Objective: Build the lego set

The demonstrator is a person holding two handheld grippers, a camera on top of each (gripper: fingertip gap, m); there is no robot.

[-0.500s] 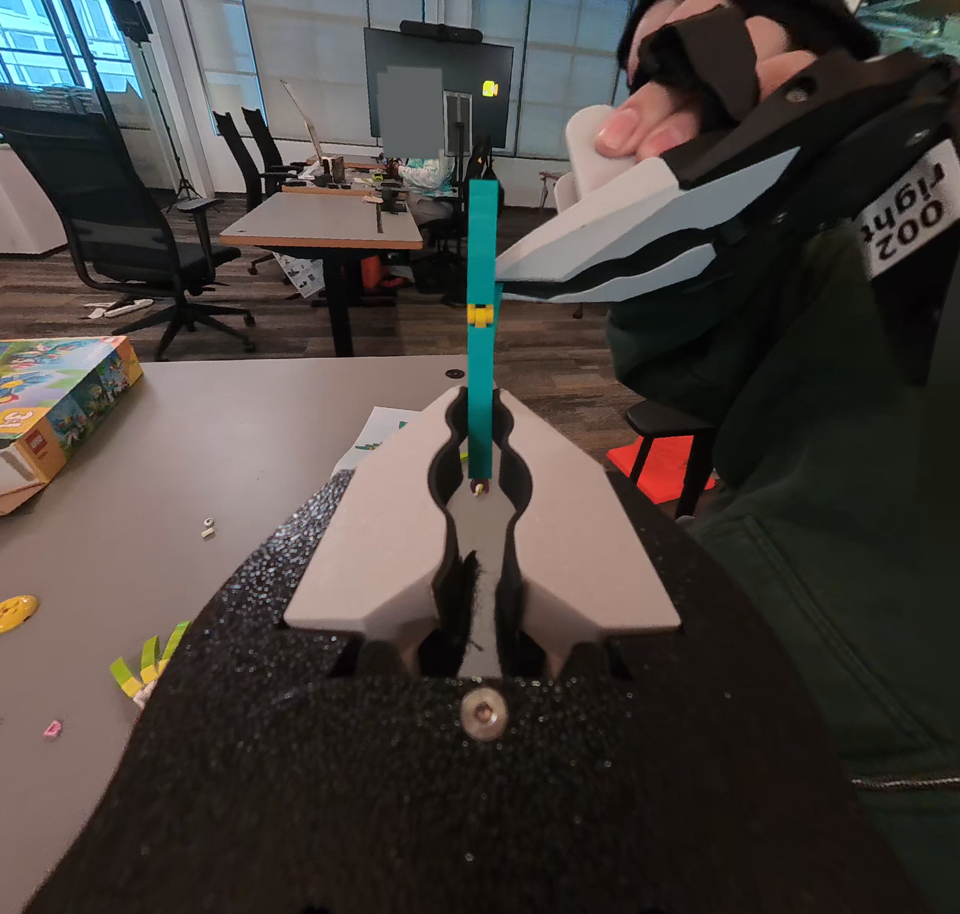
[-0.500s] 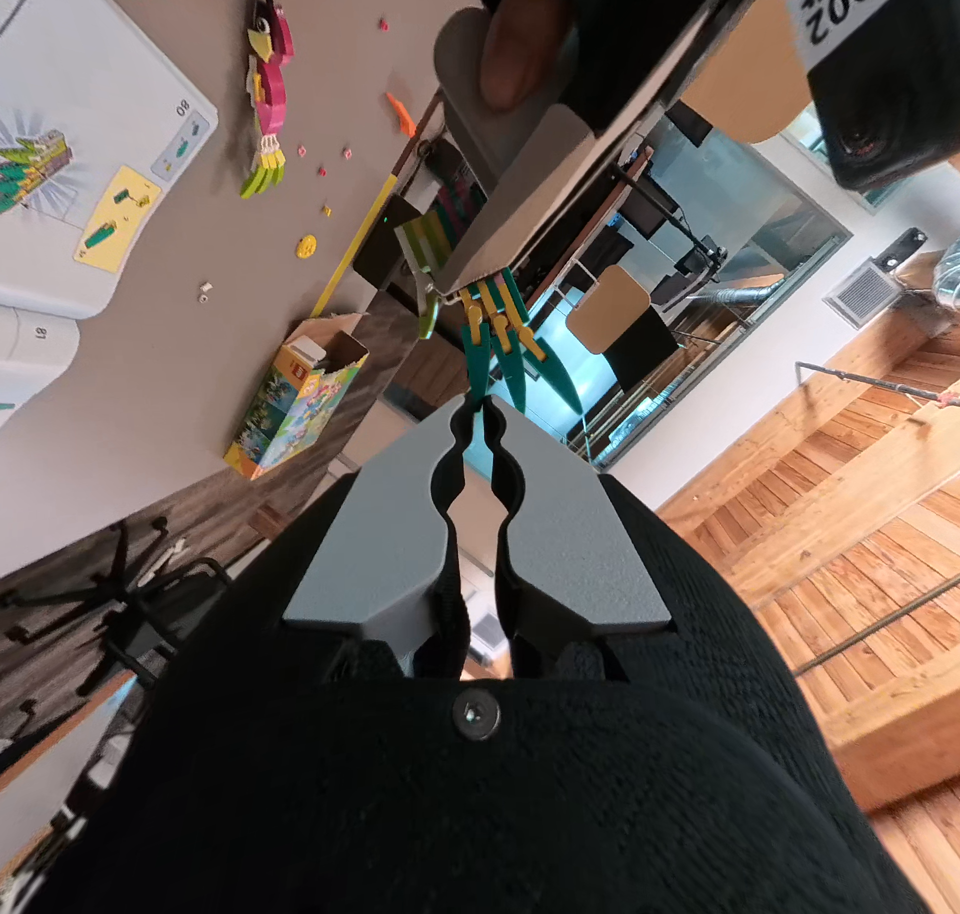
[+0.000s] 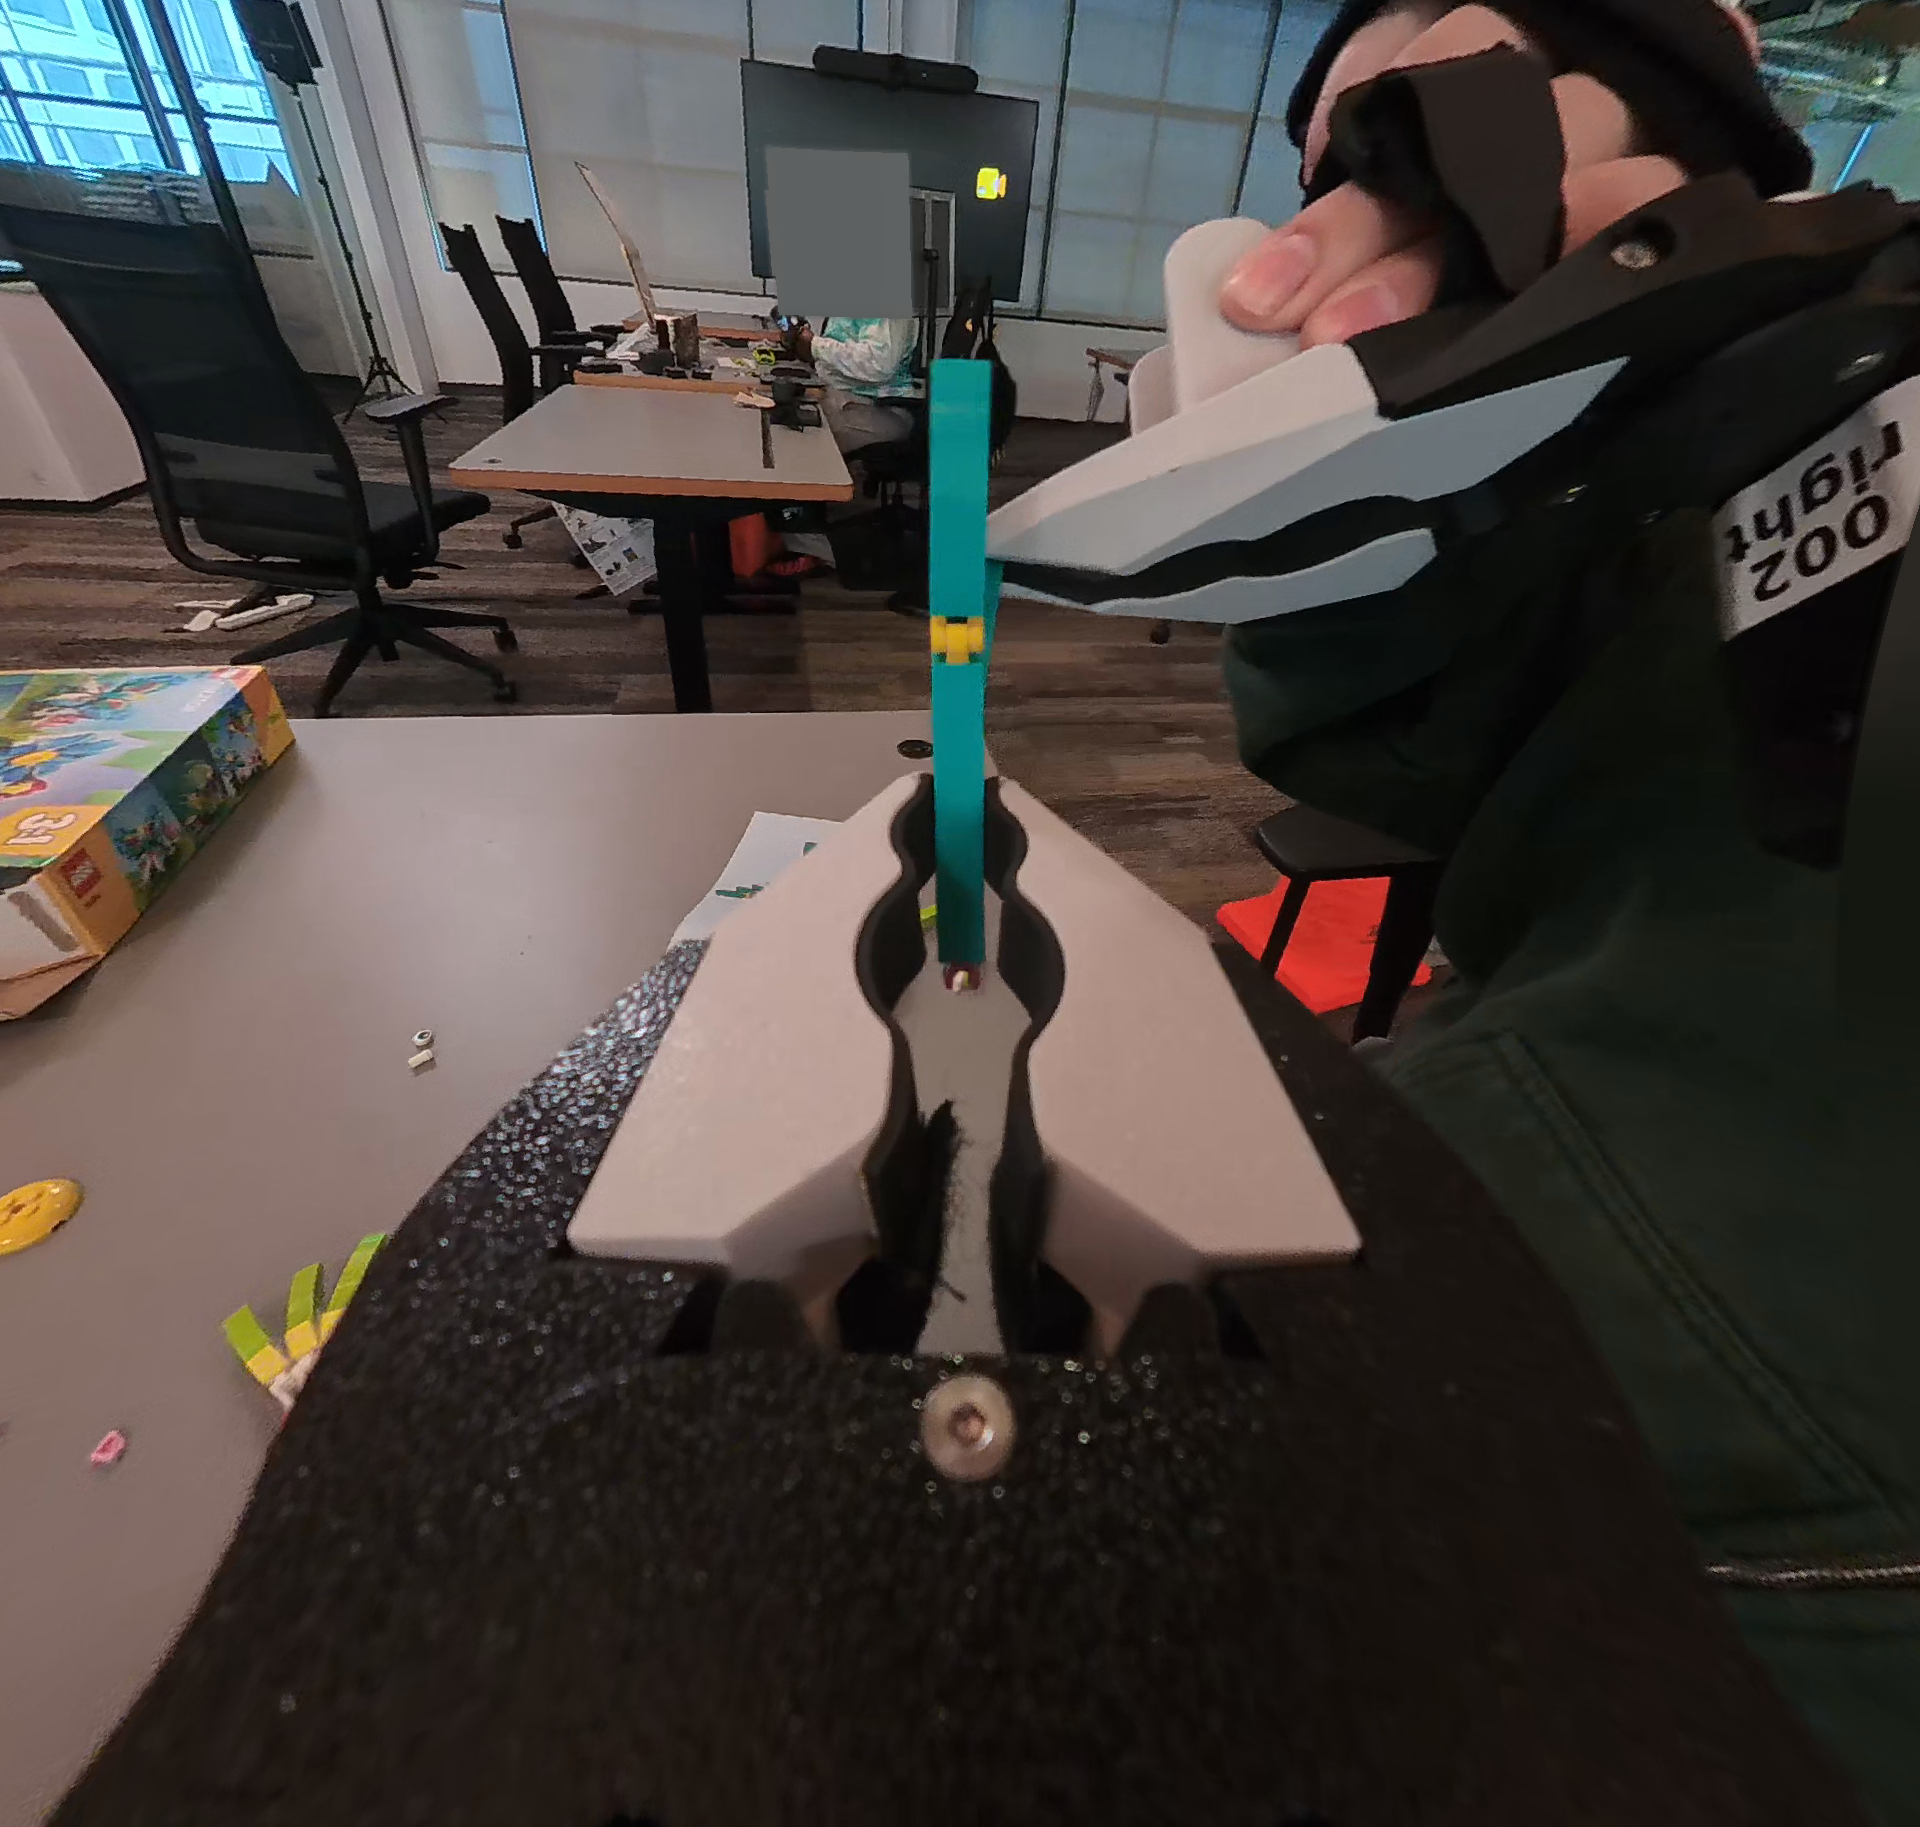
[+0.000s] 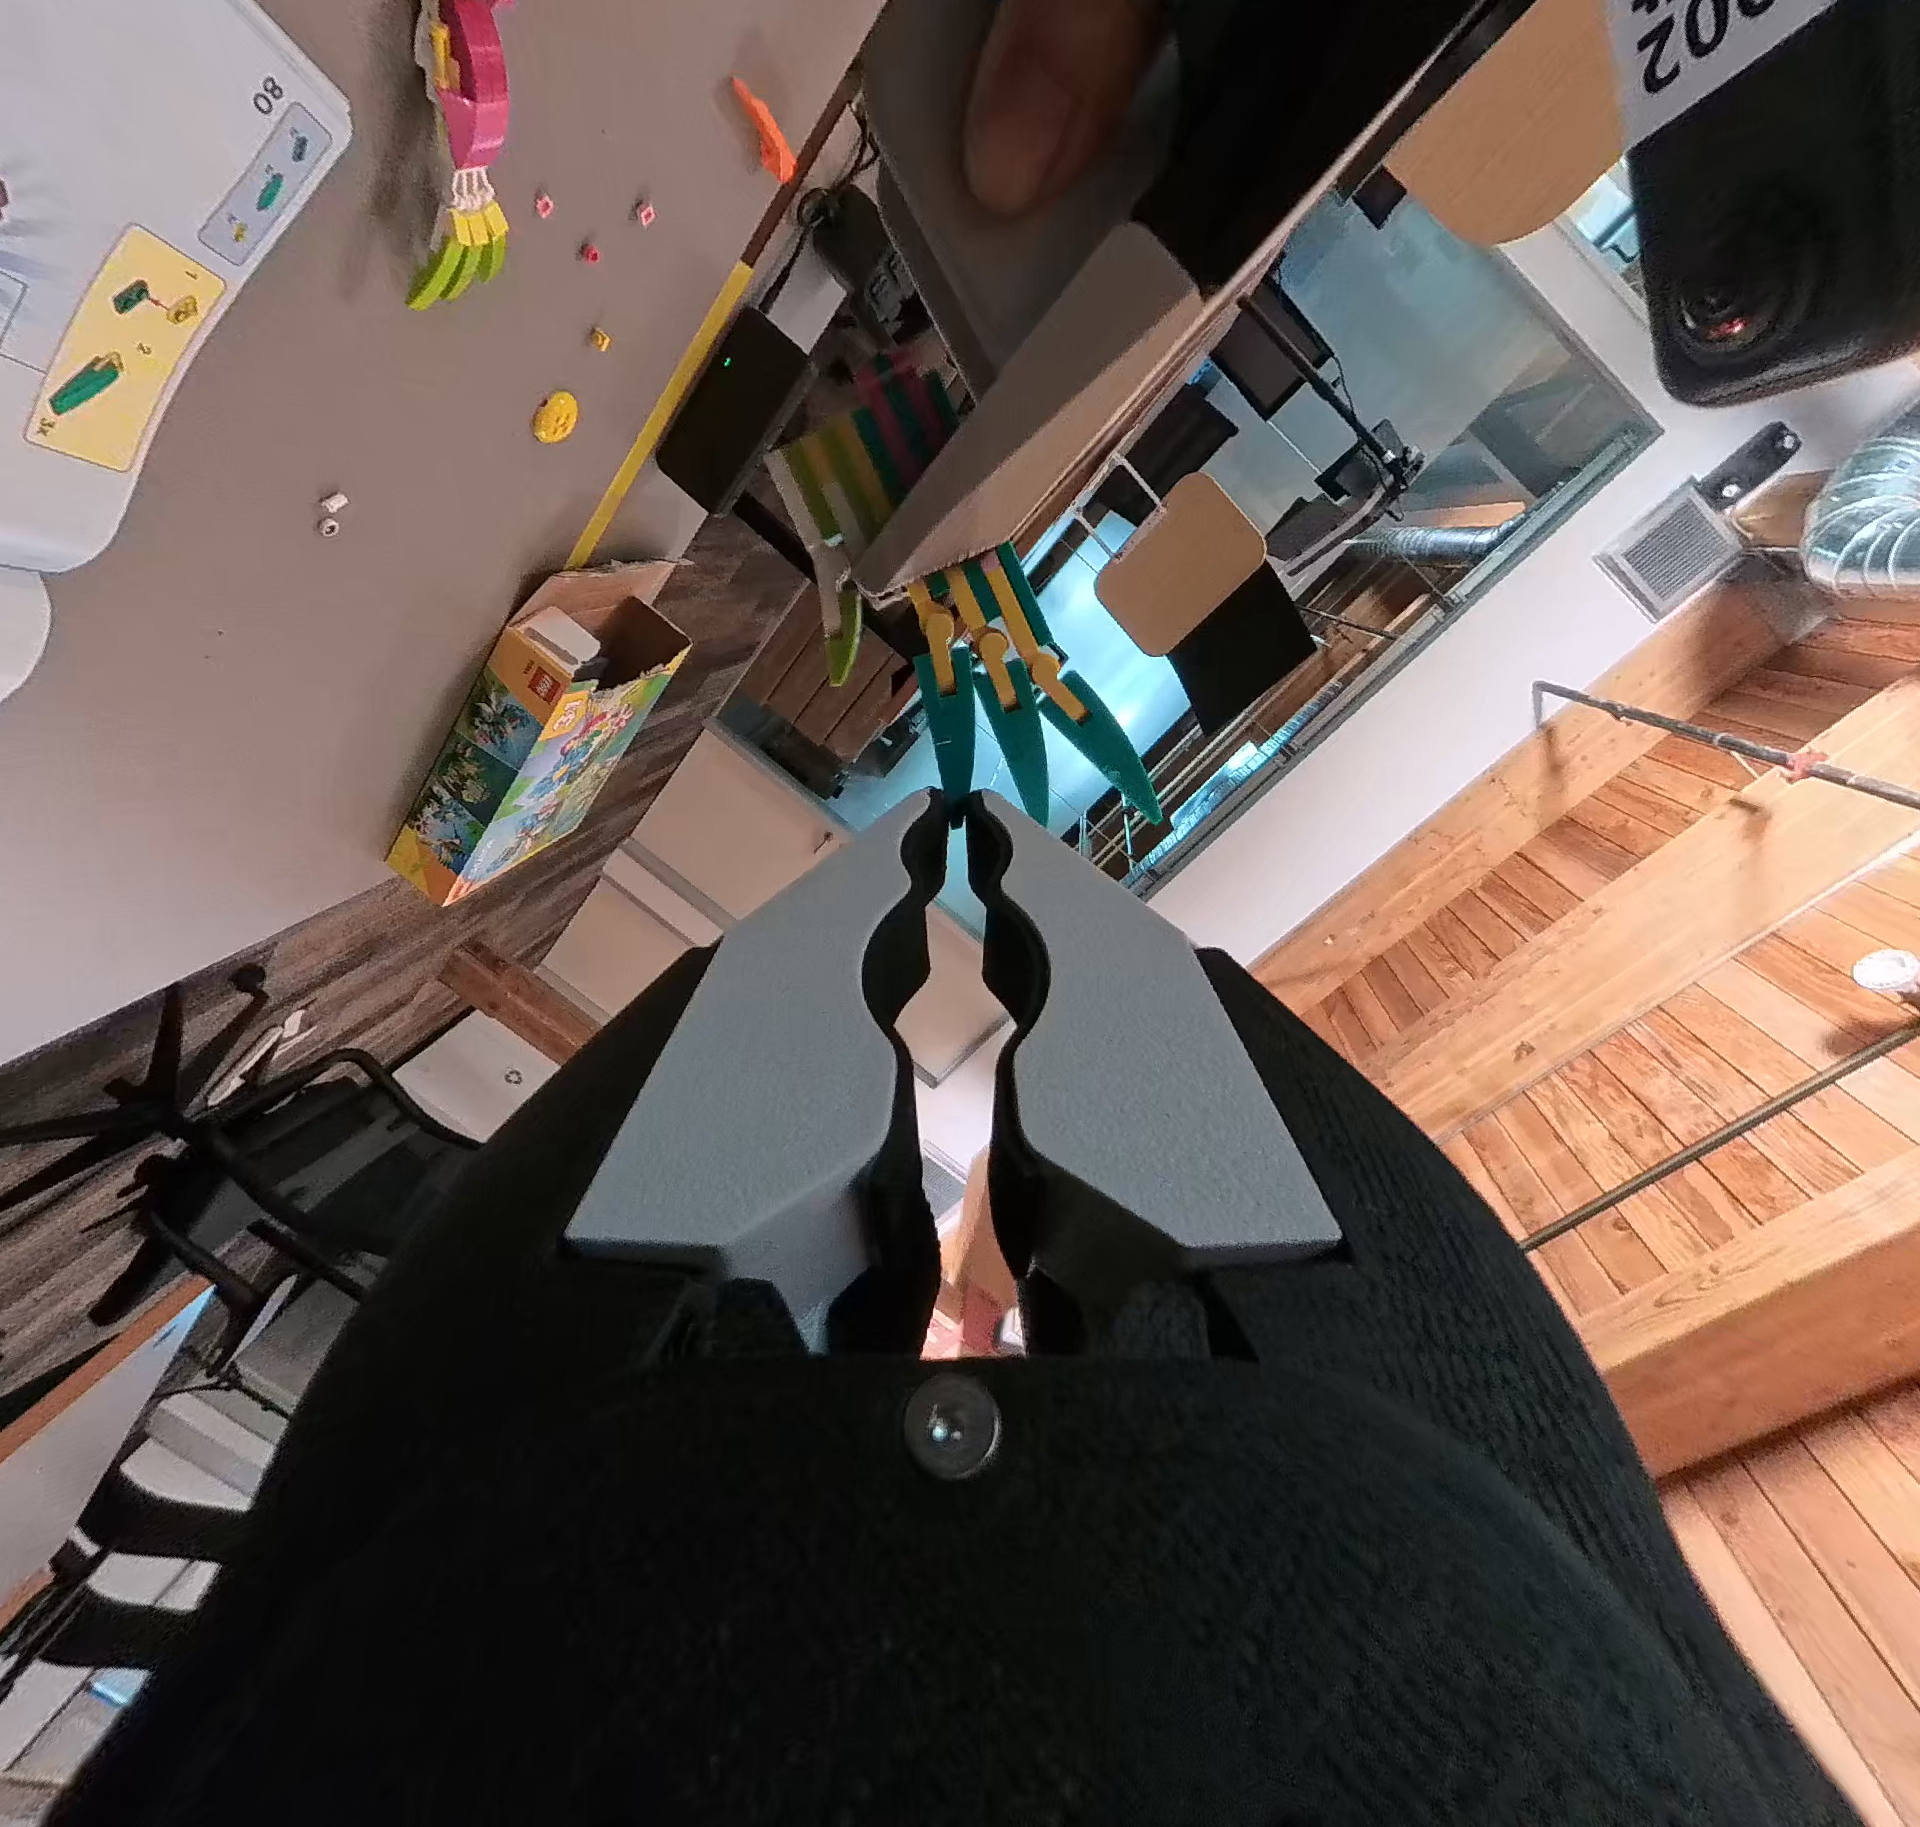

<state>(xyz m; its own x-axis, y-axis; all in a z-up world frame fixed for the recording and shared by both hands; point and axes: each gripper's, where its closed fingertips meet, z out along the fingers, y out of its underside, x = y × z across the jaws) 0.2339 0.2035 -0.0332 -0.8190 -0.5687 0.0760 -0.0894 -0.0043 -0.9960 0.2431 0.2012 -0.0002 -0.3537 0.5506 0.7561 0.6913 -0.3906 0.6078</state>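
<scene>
Glossy teal plastic feather piece (image 3: 957,738) between matt grey gripper fingers (image 3: 790,1029); smooth matt worktop (image 3: 436,904), printed cardboard box (image 3: 114,790).

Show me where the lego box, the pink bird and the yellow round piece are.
Lego box (image 4: 530,738): right wrist view, on its printed side.
Pink bird (image 4: 473,84): right wrist view, on its body.
Yellow round piece (image 4: 557,416): right wrist view, on its middle.

Two wrist cameras, facing each other at close range

Left view looks level across the table (image 3: 436,904); right view is rolled, table (image 4: 343,697) upper left. Both share the teal piece (image 3: 958,738) (image 4: 951,728).
</scene>
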